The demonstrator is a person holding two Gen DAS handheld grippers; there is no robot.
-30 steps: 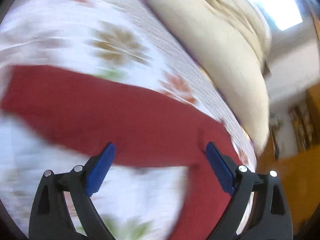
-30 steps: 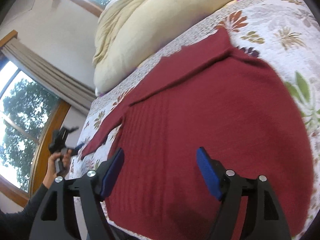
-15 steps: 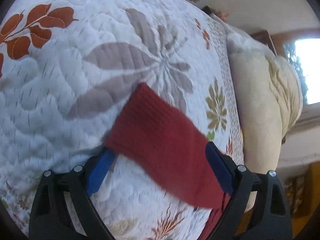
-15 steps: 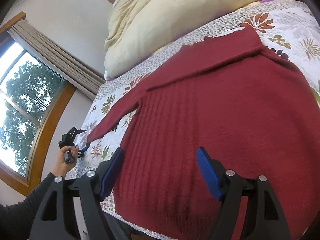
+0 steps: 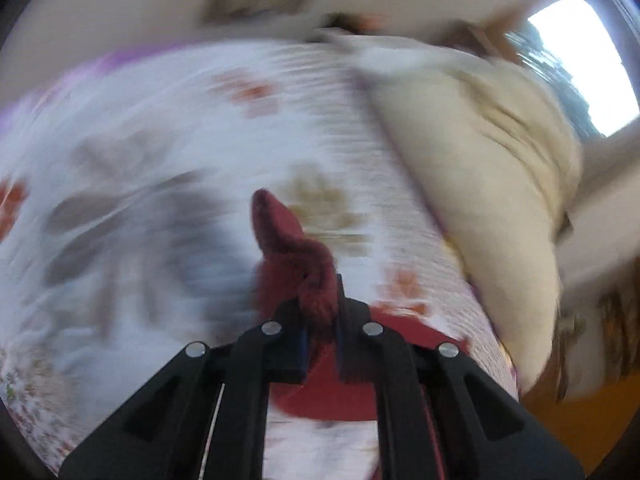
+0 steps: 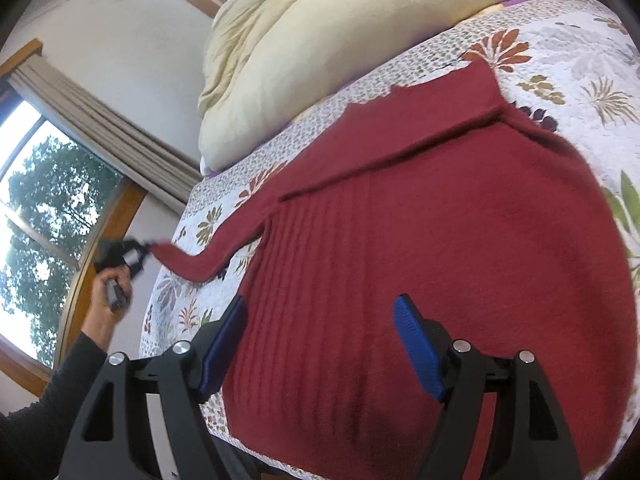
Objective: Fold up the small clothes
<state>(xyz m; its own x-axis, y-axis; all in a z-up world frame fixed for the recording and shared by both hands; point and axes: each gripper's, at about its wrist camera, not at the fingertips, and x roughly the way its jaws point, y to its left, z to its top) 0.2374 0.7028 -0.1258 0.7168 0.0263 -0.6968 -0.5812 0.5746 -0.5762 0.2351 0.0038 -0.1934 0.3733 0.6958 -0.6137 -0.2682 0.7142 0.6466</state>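
Note:
A dark red knitted sweater (image 6: 420, 220) lies spread flat on a floral quilt (image 6: 568, 52), one sleeve folded across its top. The other sleeve (image 6: 200, 262) stretches off to the left, lifted off the quilt by my left gripper (image 6: 146, 250), held in a person's hand. In the blurred left wrist view my left gripper (image 5: 320, 320) is shut on the bunched sleeve cuff (image 5: 296, 260), which sticks up past the jaws. My right gripper (image 6: 320, 328) hovers open over the sweater's ribbed lower body, nothing between its blue pads.
A big cream duvet (image 6: 340, 40) is heaped along the far side of the bed, also seen as the duvet (image 5: 492, 184) in the left wrist view. Curtains (image 6: 100, 128) and a wood-framed window (image 6: 44, 220) stand left of the bed. The quilt's near edge (image 6: 180, 344) drops off below the left sleeve.
My left gripper has shut on the sleeve cuff, which lay between its open jaws half a second ago, and lifted it. The right gripper has stayed open over the sweater body.

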